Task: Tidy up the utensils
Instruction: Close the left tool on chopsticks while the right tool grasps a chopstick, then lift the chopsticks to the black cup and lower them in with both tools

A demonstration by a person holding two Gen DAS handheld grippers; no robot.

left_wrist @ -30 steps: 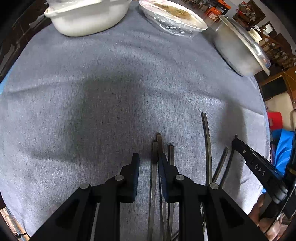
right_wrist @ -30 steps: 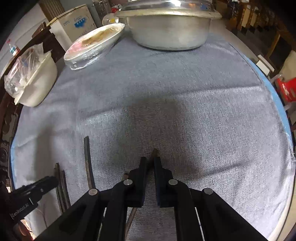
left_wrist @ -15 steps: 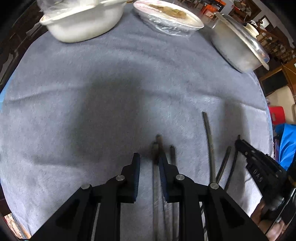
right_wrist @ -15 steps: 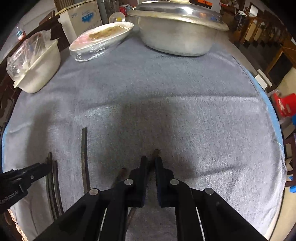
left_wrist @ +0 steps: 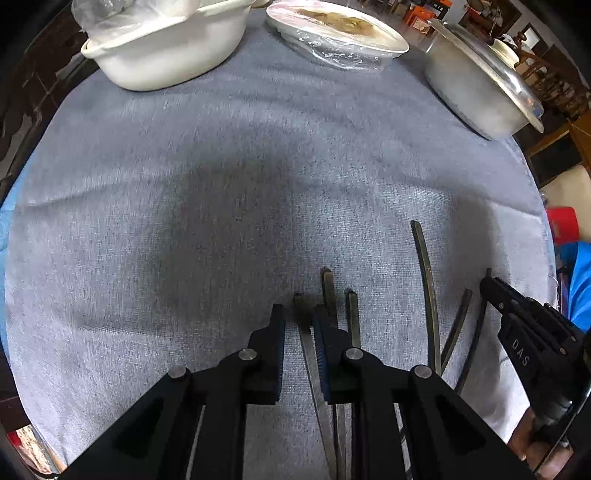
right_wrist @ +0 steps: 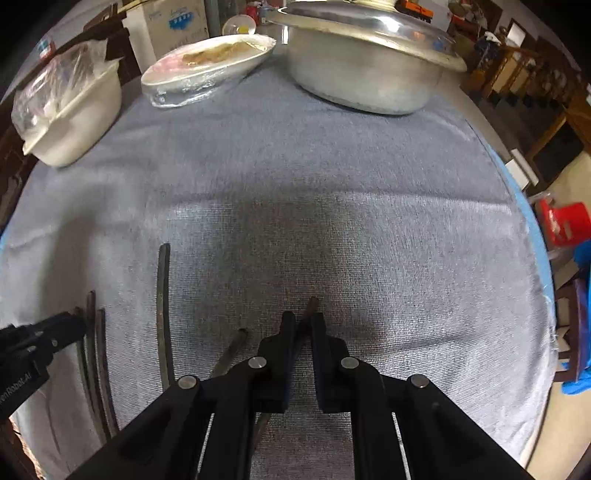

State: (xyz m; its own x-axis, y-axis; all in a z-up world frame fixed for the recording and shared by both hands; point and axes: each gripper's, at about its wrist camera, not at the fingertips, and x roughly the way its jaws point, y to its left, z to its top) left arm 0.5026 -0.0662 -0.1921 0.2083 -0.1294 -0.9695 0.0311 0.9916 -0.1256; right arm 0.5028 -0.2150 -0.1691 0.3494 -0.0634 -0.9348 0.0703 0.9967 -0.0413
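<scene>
Several dark chopsticks lie on the grey cloth [left_wrist: 221, 184]. In the left wrist view my left gripper [left_wrist: 298, 314] is open, with one chopstick [left_wrist: 304, 332] between its fingers, close to the right finger; two more [left_wrist: 352, 314] lie just right of it. A long chopstick [left_wrist: 424, 280] and two shorter ones [left_wrist: 460, 317] lie further right by my right gripper [left_wrist: 491, 284]. In the right wrist view my right gripper [right_wrist: 302, 321] is slightly open around a chopstick [right_wrist: 310, 306]. Another chopstick [right_wrist: 232, 350] lies to its left, then the long one [right_wrist: 162, 302].
A white bowl [left_wrist: 166, 51], a plastic-wrapped plate of food [left_wrist: 340, 33] and a lidded metal pot [left_wrist: 480, 92] stand along the table's far edge. The cloth's right edge [right_wrist: 532, 258] drops to the floor with a red object [right_wrist: 565, 221].
Both grippers have pulled back toward me along the chopsticks. The right gripper's jaws have parted slightly around its chopstick. The left gripper stays open.
</scene>
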